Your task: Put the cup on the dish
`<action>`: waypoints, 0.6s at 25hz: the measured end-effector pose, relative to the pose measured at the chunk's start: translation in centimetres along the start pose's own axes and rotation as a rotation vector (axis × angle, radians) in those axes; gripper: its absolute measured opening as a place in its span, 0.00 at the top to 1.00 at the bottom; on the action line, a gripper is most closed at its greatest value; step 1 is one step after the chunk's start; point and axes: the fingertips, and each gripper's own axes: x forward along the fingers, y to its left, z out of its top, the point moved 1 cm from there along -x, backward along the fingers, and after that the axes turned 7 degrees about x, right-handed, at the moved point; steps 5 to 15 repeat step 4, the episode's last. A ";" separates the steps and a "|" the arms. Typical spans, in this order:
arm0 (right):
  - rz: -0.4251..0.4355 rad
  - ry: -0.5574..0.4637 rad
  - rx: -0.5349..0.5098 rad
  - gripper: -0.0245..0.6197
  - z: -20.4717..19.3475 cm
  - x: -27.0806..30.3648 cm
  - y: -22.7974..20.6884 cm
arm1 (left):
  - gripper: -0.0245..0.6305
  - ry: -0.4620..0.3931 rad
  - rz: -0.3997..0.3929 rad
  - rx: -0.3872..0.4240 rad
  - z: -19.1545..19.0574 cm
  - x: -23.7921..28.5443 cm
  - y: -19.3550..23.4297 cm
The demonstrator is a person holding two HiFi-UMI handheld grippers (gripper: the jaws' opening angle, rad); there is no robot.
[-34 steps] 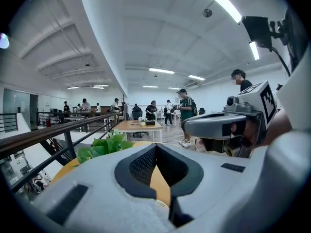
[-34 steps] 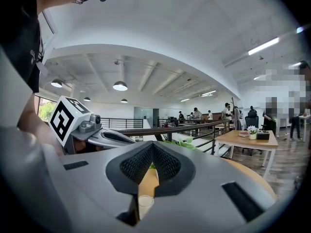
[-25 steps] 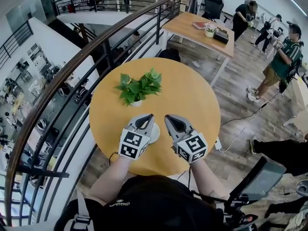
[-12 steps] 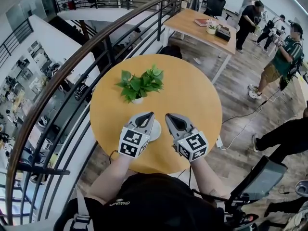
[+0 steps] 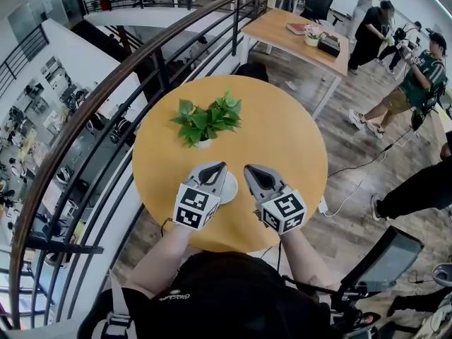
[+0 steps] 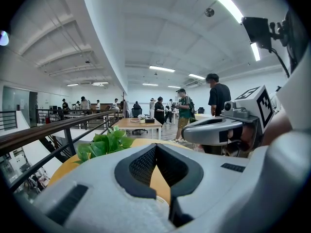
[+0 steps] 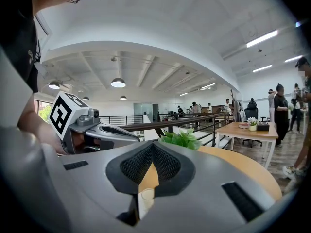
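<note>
In the head view my two grey grippers hover side by side over the near part of the round yellow table [image 5: 282, 133]. The left gripper [image 5: 220, 165] is shut and empty. A white dish [image 5: 229, 189] lies on the table, partly under its right side. The right gripper [image 5: 248, 168] also has its jaws together, nothing pinched. In the right gripper view a small white cup [image 7: 146, 198] shows through the slot below the closed tips [image 7: 152, 143], standing on the table. A pale rim, probably the dish [image 6: 162, 201], shows below the left gripper's tips [image 6: 155, 145]. The cup is hidden in the head view.
A potted green plant [image 5: 205, 122] stands at the table's far left. A dark curved railing [image 5: 106, 97] runs along the left, with a drop to a lower floor behind it. Several people [image 5: 417, 83] stand at the right, near a wooden desk [image 5: 296, 30].
Both grippers keep nearly the same place and stay closed. The head view has shifted slightly, and people in the background have walked on.
</note>
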 end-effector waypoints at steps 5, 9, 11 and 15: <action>0.003 0.008 -0.003 0.96 0.0 0.0 -0.2 | 0.95 0.005 0.002 -0.003 0.1 0.1 0.0; 0.003 0.008 -0.003 0.96 0.0 0.0 -0.2 | 0.95 0.005 0.002 -0.003 0.1 0.1 0.0; 0.003 0.008 -0.003 0.96 0.0 0.0 -0.2 | 0.95 0.005 0.002 -0.003 0.1 0.1 0.0; 0.003 0.008 -0.003 0.96 0.0 0.0 -0.2 | 0.95 0.005 0.002 -0.003 0.1 0.1 0.0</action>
